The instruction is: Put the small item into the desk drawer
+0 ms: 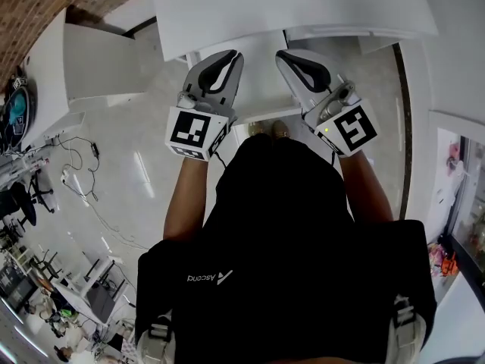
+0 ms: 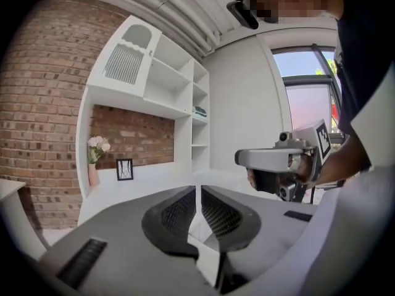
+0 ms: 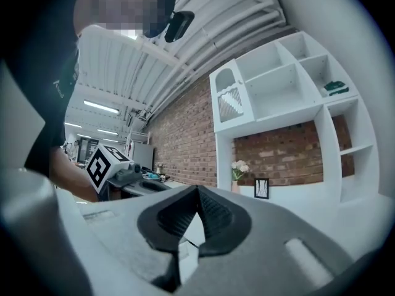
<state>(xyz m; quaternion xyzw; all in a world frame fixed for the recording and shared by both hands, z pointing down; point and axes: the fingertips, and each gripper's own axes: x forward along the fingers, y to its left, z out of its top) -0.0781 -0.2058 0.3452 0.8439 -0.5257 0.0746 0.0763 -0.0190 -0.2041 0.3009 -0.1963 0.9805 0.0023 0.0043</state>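
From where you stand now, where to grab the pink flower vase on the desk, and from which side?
Likely the vase on its slim body, below the flowers, coming level from the front. It stands upright with the brick wall behind, the shelf unit's side panel close on one side and the picture frame on the other, so the front is the open side.

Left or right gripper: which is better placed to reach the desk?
Neither clearly: left gripper and right gripper sit level, side by side at the desk edge, both shut and empty; no small item in view.
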